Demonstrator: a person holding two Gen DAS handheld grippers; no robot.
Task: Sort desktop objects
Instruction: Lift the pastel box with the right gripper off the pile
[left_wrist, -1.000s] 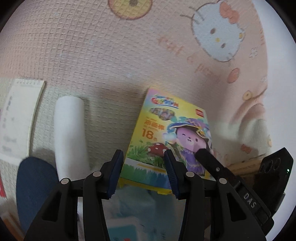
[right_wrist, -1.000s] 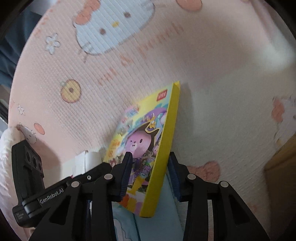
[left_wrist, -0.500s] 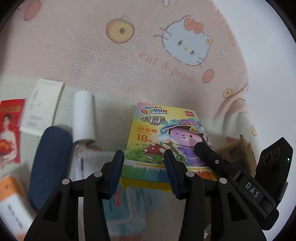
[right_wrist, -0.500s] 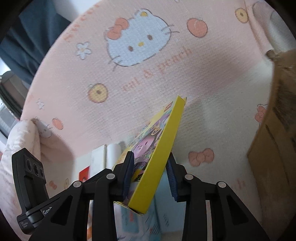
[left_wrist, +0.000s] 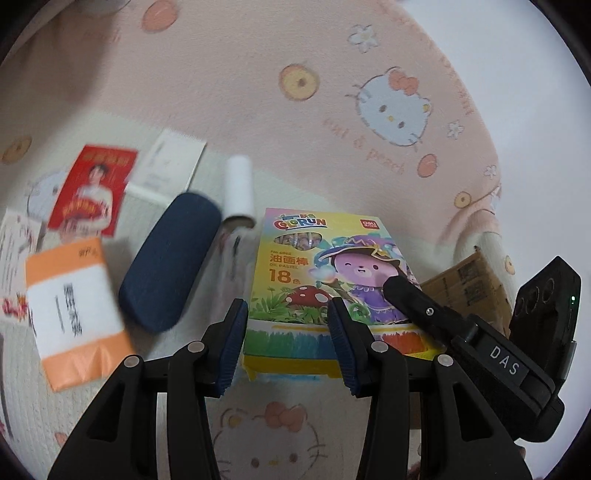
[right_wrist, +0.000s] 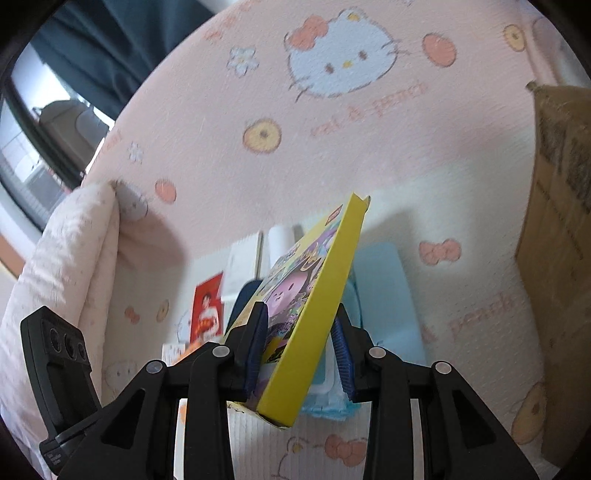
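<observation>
Your right gripper (right_wrist: 299, 347) clamps the yellow oil pastel box (right_wrist: 314, 306), its blue pads pressed on both faces, holding it tilted on edge and lifted above the pink cartoon-cat blanket (right_wrist: 332, 155). In the left wrist view the same box (left_wrist: 321, 273) shows its printed front, with your right gripper's black finger (left_wrist: 417, 299) laid across its right side. Your left gripper (left_wrist: 286, 343) hangs with its jaws apart, holding nothing, just near of the box. To the left lie a dark blue glasses case (left_wrist: 166, 258), a white roll (left_wrist: 240, 188) just far of it, an orange-and-white packet (left_wrist: 74, 314), a red photo card (left_wrist: 92, 188) and a white paper slip (left_wrist: 170, 158). A cardboard box (right_wrist: 561, 229) stands at the right, and a pale blue pack (right_wrist: 384, 295) lies beneath the lifted box.
</observation>
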